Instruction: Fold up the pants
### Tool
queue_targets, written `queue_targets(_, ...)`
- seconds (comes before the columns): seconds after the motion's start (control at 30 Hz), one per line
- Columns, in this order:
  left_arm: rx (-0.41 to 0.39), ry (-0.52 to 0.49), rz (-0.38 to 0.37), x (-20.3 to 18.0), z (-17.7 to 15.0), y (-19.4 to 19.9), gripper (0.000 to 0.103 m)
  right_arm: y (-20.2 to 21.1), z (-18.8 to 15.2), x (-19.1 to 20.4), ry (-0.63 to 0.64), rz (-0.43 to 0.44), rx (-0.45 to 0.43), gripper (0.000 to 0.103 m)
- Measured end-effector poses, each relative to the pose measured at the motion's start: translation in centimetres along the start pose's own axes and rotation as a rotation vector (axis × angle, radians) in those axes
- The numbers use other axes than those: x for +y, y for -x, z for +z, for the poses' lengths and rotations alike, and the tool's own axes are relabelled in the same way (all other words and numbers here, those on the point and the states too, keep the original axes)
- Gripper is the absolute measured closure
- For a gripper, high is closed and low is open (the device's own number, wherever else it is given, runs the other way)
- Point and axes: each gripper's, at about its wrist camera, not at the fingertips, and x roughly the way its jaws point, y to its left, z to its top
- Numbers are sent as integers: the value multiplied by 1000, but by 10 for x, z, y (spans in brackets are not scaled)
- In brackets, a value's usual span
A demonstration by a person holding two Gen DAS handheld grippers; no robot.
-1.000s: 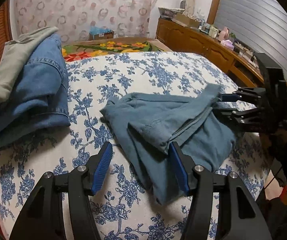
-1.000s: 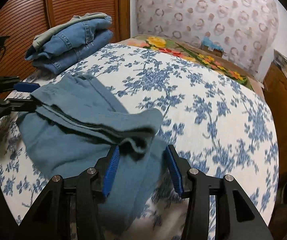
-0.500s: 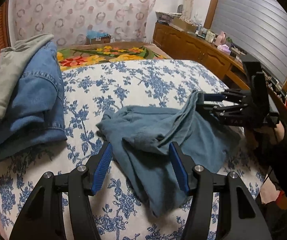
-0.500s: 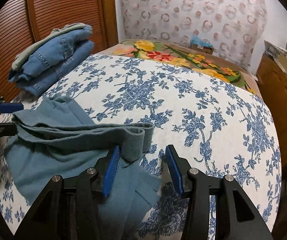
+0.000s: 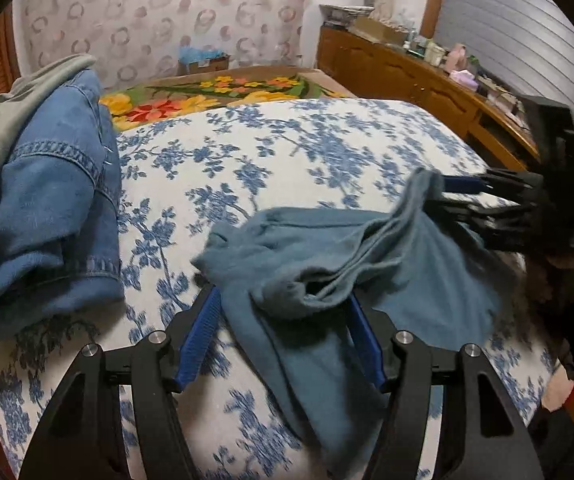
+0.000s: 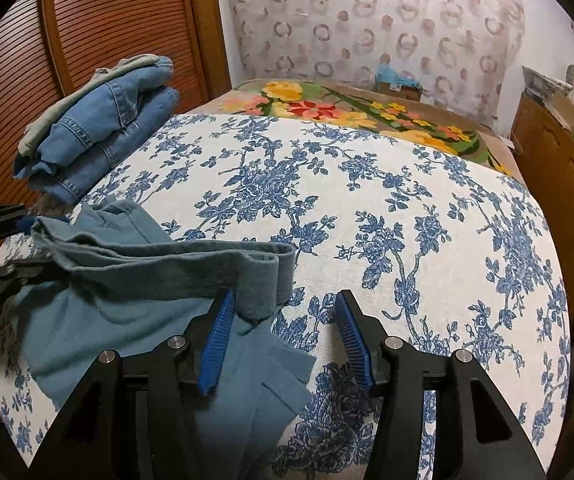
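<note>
The teal pants point(image 5: 327, 264) lie bunched on the bed point(image 5: 271, 152), at its near edge, well apart from the folded denim stack point(image 5: 47, 200) at the bed's far left side; the cloth looks soft, light and limp, so it will likely sag and slide rather than hold a crease. The left gripper point(image 5: 283, 336) is opening, with a rumpled fold between its jaws that the pads do not visibly press; the right gripper point(image 6: 283, 340) is opening too, the doubled hem just beside its left pad, the right pad over bare bed. Best hold, I judge, is the thick hemmed edge at each end of the pants, pinched through all layers and kept taut.
</note>
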Motion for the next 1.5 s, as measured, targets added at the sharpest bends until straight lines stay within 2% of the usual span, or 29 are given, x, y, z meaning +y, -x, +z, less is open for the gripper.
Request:
queue_targets(0.17, 6, 8, 50, 4, 6, -12, 39, 12, -4, 0, -15, -2, -10, 49)
queue_targets(0.5, -13, 31, 63, 2, 2, -5, 37, 45, -30, 0, -46, 27, -19, 49)
queue_targets(1.1, -78, 39, 74, -19, -49, 44, 37, 94, -76, 20, -71, 20, -46, 49)
queue_targets(1.13, -81, 38, 71, -21, -52, 47, 37, 96, -79, 22, -73, 15, -54, 50)
queue_targets(1.17, -86, 36, 63, -22, -55, 49, 37, 98, -81, 23, -75, 12, -62, 56)
queue_targets(1.33, -104, 35, 43, -25, -70, 59, 37, 101, -93, 26, -81, 30, -52, 63)
queue_targets(1.47, -95, 36, 15, -27, -77, 58, 48, 96, -94, 25, -86, 22, -47, 63)
queue_targets(1.5, -91, 36, 9, -28, -78, 56, 55, 95, -94, 24, -95, 24, -45, 64)
